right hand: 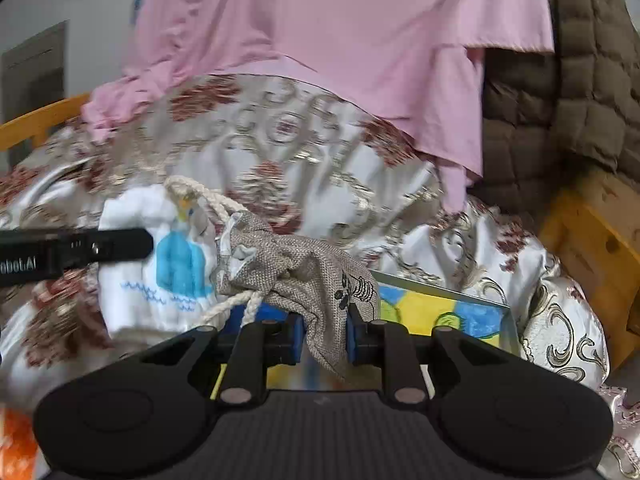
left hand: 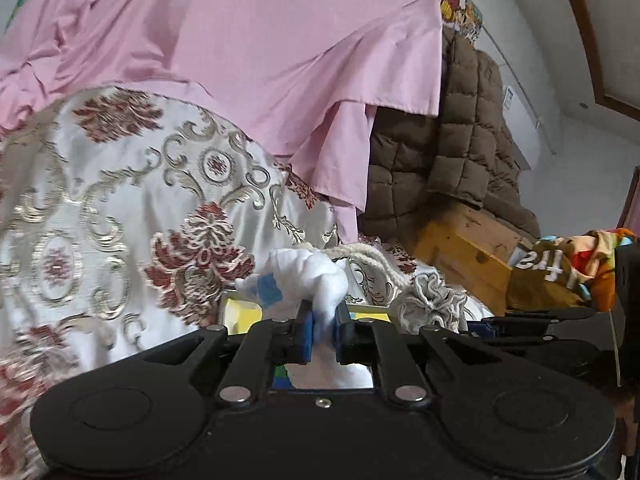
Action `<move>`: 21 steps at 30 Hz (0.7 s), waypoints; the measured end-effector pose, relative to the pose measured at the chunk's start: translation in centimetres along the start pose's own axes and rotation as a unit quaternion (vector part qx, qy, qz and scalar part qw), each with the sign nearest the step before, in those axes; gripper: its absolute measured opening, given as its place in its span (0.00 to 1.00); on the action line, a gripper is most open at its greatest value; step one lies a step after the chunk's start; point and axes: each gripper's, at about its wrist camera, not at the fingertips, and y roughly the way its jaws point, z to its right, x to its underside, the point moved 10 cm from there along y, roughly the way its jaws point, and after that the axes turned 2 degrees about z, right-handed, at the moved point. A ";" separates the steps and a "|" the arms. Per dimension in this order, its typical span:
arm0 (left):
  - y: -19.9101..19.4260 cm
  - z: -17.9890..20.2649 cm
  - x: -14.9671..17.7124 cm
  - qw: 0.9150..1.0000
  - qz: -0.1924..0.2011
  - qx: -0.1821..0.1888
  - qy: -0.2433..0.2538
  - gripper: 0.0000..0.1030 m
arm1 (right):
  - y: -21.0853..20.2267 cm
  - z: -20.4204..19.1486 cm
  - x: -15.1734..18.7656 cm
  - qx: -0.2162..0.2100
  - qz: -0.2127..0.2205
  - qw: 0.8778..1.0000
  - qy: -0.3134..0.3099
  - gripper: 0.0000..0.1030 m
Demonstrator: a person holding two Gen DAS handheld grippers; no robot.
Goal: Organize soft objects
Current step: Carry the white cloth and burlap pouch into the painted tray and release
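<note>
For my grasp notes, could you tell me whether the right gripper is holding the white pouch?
No, the right gripper pinches the burlap pouch.

A pink sheet (left hand: 248, 40) hangs across the upper part of the scene, its lower edge draped over a shiny white bedspread (left hand: 100, 200) patterned with dark red flowers and pale gold scrolls. To the right, a brown quilted jacket (left hand: 452, 152) lies over a wooden bed frame (left hand: 468, 252). A bright yellow and blue painting (right hand: 440, 312) lies on the bedspread.
</note>
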 end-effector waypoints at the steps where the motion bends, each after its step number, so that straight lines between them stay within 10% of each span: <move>1: 1.2 0.0 0.1 1.000 -0.004 -0.001 -0.002 0.10 | 1.0 0.8 0.0 0.007 -0.005 1.000 0.004 0.22; 21: 8.7 -2.3 6.9 0.992 -0.111 -0.053 0.014 0.14 | 6.8 3.7 3.6 0.045 -0.048 0.998 0.016 0.31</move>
